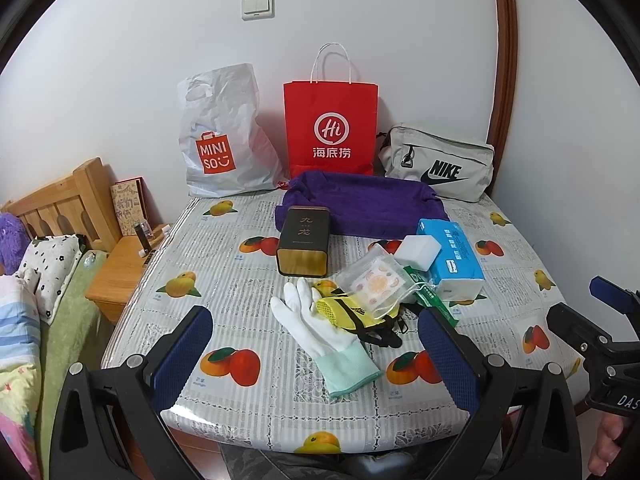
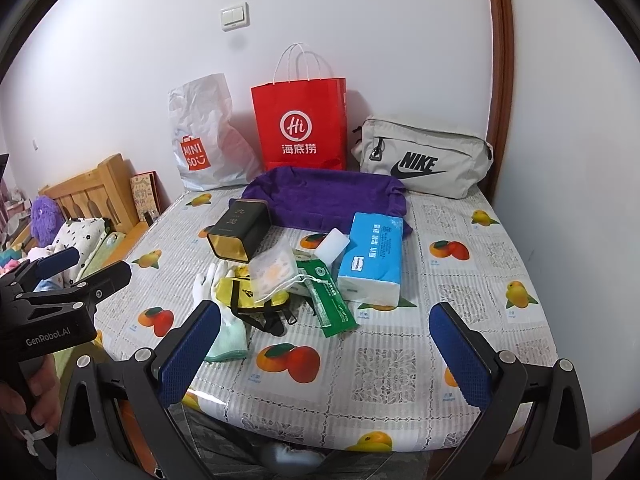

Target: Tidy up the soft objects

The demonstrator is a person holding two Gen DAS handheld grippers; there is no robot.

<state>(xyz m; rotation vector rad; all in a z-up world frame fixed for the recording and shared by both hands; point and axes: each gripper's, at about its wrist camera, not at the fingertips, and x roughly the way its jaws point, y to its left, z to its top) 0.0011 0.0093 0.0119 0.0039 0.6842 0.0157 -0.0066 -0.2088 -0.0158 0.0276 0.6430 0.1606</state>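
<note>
A pile lies mid-table: a white glove with a green cuff (image 1: pixel 320 328) (image 2: pixel 226 326), a yellow pouch with black straps (image 1: pixel 352 314) (image 2: pixel 244 292), a clear drawstring bag (image 1: pixel 376 280) (image 2: pixel 274 270), a white sponge (image 1: pixel 418 251) (image 2: pixel 334 242), a blue tissue pack (image 1: pixel 452 256) (image 2: pixel 374 258) and a green packet (image 2: pixel 330 300). A folded purple towel (image 1: pixel 360 204) (image 2: pixel 328 200) lies behind. My left gripper (image 1: pixel 316 346) is open and empty, above the glove's near side. My right gripper (image 2: pixel 324 344) is open and empty, near the front edge.
A dark tea tin (image 1: pixel 304 240) (image 2: pixel 240 234) lies left of the pile. A Miniso plastic bag (image 1: pixel 220 136), a red paper bag (image 1: pixel 330 124) and a grey Nike pouch (image 1: pixel 436 164) stand along the wall. A bed and a wooden nightstand (image 1: pixel 120 268) are at left.
</note>
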